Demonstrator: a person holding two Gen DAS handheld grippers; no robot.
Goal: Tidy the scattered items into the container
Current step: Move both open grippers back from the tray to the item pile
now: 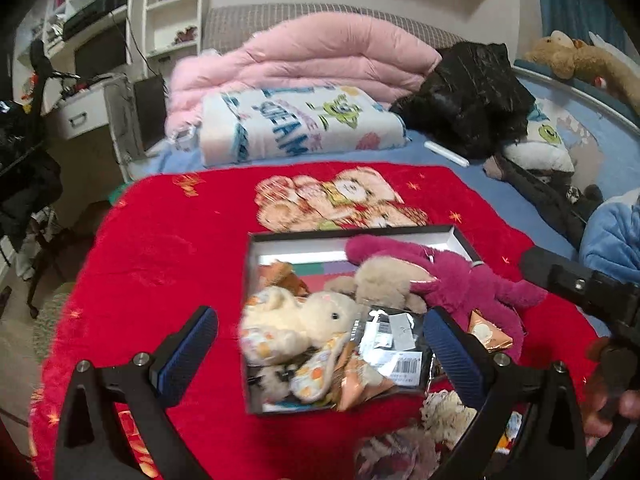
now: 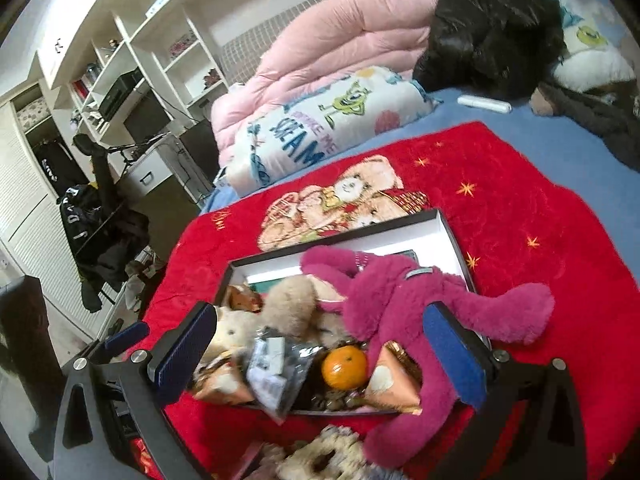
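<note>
Box, dark rim, white inside, on a red blanket: sits ahead of both pairs of fingers and is nearly full.

Contents, as seen between the fingers:
- magenta plush, sprawled over the box's right wall, one limb hanging out past the right gripper's right finger;
- tan plush, beside the magenta one;
- cream rabbit, ahead of the left gripper's gap;
- orange fruit (visible only from the right wrist), midway between the right gripper's fingers;
- silver packet with labels, and peach snack packets either side of it.

Left gripper: fingers spread wide, holding nothing, hovering over the near half of the box.
Right gripper: fingers spread wide, empty, above the near edge.

Outside the box: a knitted cream toy on the blanket, below the fingers, blurred. A hand shows at the left view's right edge.
</note>
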